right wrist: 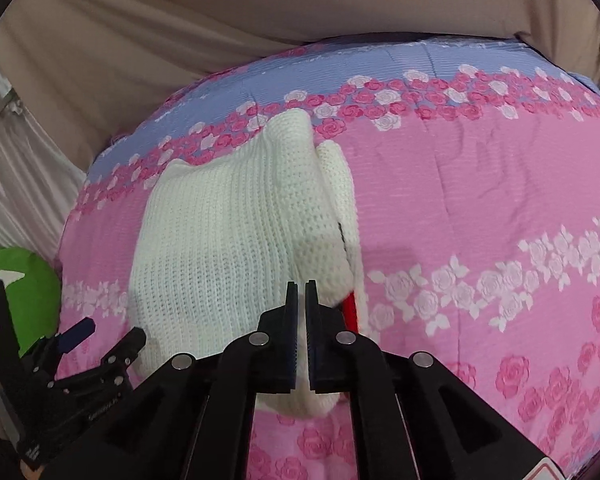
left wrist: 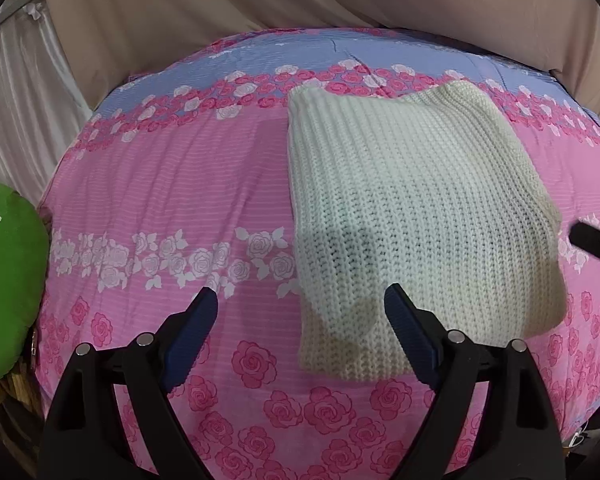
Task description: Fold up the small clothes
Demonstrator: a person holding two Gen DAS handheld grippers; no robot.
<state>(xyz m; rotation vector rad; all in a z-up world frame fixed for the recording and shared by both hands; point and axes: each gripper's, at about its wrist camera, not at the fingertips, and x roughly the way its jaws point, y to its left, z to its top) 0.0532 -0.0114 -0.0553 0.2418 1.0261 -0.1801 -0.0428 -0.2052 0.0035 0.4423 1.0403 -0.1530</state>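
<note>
A: While the cream knit garment (left wrist: 412,216) lies flat on the floral pink bedspread (left wrist: 172,208), which gripper sits nearer?

B: Item one, bedspread: pink and blue, rose bands. Item two, garment: chunky ribbed knit, already doubled into a rough rectangle, long axis running away from both cameras, near end just under the grippers. Item three, right gripper (right wrist: 301,292): over the garment's near right edge, jaws almost together, a thin slit between the pads; whether knit is pinched there, I cannot tell. Item four, left gripper (left wrist: 300,300): jaws wide, holding nothing, its right finger over the near left corner, its left finger over bare bedspread.

A: Smaller details?

B: A red strip (right wrist: 351,308) and a dark mark show under the folded right edge.
</note>
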